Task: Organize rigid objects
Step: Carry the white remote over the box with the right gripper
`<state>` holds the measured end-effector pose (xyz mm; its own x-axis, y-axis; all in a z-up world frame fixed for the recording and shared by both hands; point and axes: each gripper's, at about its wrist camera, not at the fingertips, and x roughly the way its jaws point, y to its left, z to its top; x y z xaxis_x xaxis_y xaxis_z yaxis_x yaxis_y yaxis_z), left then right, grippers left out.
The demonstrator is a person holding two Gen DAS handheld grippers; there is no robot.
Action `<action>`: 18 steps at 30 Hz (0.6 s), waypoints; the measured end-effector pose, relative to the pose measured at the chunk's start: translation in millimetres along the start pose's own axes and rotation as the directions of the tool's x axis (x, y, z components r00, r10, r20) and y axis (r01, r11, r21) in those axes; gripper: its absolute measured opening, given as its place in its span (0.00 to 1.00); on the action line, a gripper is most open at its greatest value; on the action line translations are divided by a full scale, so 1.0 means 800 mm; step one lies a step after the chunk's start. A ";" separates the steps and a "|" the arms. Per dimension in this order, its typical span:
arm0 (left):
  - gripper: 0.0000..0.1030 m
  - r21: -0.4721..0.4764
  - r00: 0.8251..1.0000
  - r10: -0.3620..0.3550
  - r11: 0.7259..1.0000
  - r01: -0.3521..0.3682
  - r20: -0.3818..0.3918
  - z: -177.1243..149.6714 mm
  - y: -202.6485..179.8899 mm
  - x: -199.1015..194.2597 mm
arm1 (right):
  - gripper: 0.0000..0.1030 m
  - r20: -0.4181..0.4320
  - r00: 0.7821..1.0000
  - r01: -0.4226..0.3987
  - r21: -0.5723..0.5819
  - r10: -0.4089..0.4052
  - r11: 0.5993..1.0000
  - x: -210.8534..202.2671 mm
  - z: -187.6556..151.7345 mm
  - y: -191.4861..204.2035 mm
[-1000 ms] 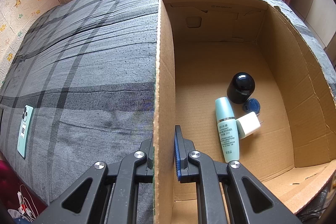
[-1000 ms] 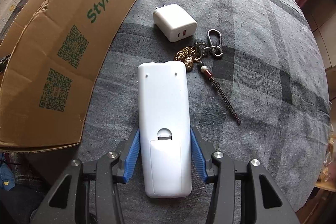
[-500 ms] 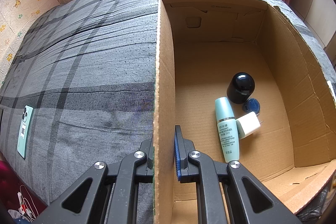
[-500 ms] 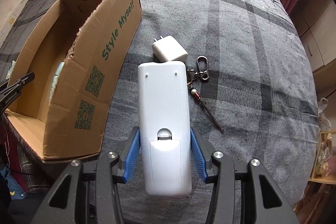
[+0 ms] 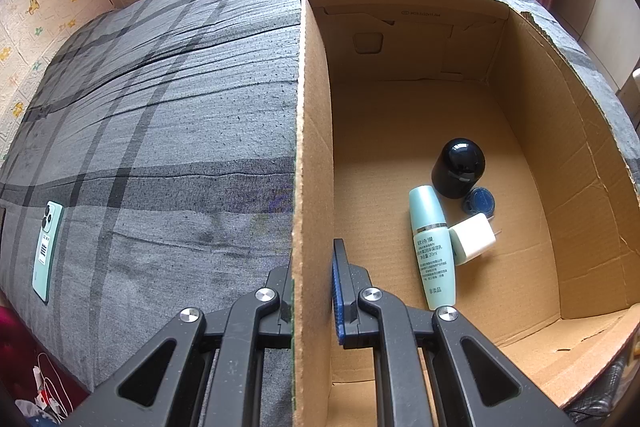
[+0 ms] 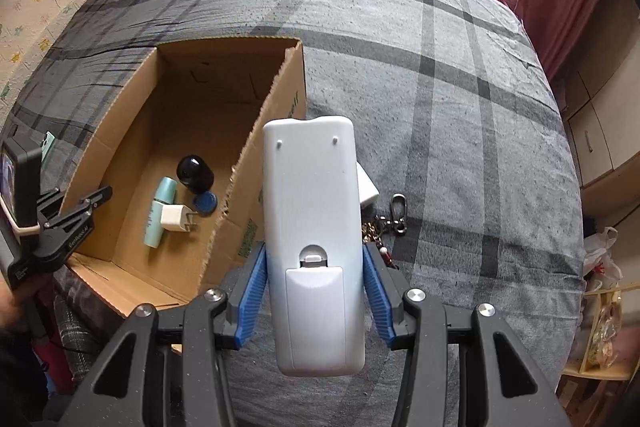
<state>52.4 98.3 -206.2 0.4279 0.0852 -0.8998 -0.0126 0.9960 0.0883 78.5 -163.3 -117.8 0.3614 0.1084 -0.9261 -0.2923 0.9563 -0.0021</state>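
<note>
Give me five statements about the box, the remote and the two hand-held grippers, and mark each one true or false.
1. The right hand-held gripper holds a white remote control with its battery cover showing. True.
2. The cardboard box is empty. False: a teal bottle, a black jar, a blue cap and a white charger lie in it.
3. The left hand-held gripper is clamped on the box wall. True.
4. The teal bottle stands upright. False: it lies on its side.
5. A keychain lies on the bed outside the box. True.
</note>
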 end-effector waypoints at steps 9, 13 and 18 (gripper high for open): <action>0.12 -0.002 1.000 -0.005 1.000 0.005 0.001 0.000 -0.001 0.001 | 0.49 0.038 0.998 -0.046 -0.055 0.048 0.997 -0.007 0.049 0.046; 0.12 0.002 1.000 -0.004 1.000 0.004 0.002 -0.001 -0.002 0.001 | 0.49 0.033 0.997 -0.070 -0.080 0.073 0.994 0.005 0.062 0.068; 0.12 0.001 1.000 -0.008 1.000 0.008 0.001 0.000 0.000 0.002 | 0.49 0.016 0.995 -0.097 -0.107 0.099 0.990 0.023 0.079 0.092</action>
<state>53.3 98.2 -207.6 0.4287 0.0775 -0.9001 -0.0083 0.9966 0.0819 119.7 -73.5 -110.9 0.3451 0.2069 -0.9155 -0.4186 0.9069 0.0471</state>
